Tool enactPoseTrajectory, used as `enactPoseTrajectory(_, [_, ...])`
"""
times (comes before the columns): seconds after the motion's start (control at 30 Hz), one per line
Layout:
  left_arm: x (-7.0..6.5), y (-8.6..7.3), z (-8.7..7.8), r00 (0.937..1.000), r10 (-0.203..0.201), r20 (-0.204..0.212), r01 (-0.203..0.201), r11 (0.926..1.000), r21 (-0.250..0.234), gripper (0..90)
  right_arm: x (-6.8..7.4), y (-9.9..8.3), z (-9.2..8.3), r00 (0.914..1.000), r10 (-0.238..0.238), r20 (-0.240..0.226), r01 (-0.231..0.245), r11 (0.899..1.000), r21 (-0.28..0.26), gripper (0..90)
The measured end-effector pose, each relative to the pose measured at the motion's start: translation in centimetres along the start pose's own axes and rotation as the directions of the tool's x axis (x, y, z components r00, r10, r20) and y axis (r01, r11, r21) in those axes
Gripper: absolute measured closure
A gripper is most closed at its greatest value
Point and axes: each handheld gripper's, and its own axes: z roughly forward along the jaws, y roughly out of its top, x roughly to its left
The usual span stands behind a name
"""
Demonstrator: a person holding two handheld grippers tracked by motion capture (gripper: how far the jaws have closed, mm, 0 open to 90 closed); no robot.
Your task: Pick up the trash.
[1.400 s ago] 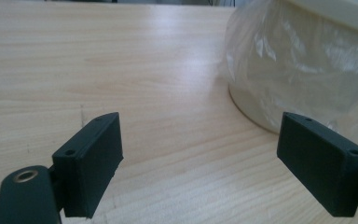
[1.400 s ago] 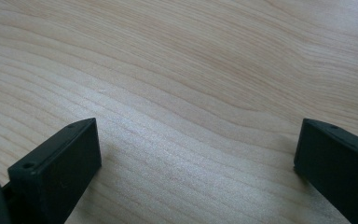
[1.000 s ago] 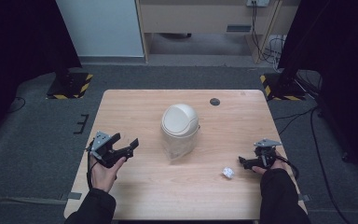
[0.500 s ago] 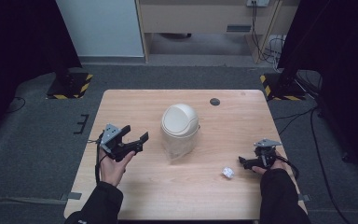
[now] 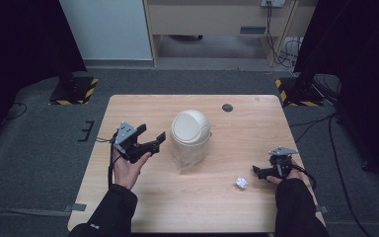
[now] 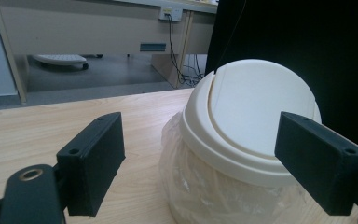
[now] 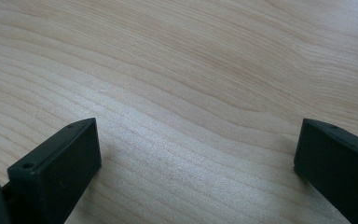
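Left tool (image 5: 150, 141): held above the wooden tabletop (image 5: 153, 202), jaws spread wide with nothing between them, pointing at the cream swing-lid bin (image 5: 191, 132) just beside it; the left gripper view frames the bin's domed lid (image 6: 256, 116) and clear plastic liner (image 6: 200, 186) between the jaws. Bin: upright at the tabletop's middle. Crumpled white paper ball (image 5: 241, 182): on the tabletop near the right tool (image 5: 259, 171), which rests low by the right edge, jaws parted over bare wood.
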Motion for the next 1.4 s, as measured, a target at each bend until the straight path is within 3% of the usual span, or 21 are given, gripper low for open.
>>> enactPoseTrajectory(0.43, [-1.1,0.6,2.7,0.9998,0.006,0.017,-0.006,0.9997,0.022,15.2,0.0,0.0,0.0,1.0,-0.004,-0.002,0.004,1.0,0.0,0.7])
enactPoseTrajectory(0.73, [-1.6,0.6,4.9,0.9998,0.012,0.018,-0.014,0.9978,0.064,15.1,0.0,0.0,0.0,1.0,-0.006,-0.003,0.006,1.0,0.0,0.7])
enactPoseTrajectory(1.2, [-1.4,0.0,6.7,0.9996,0.028,0.001,-0.028,0.9911,0.13,15.0,0.0,0.0,0.0,1.0,-0.005,-0.005,0.005,1.0,0.0,0.7])
enactPoseTrajectory(1.4, [-1.2,-0.2,7.4,0.999,0.043,-0.009,-0.041,0.9847,0.169,14.9,0.0,0.0,0.0,1.0,-0.006,-0.005,0.006,1.0,0.0,0.7])
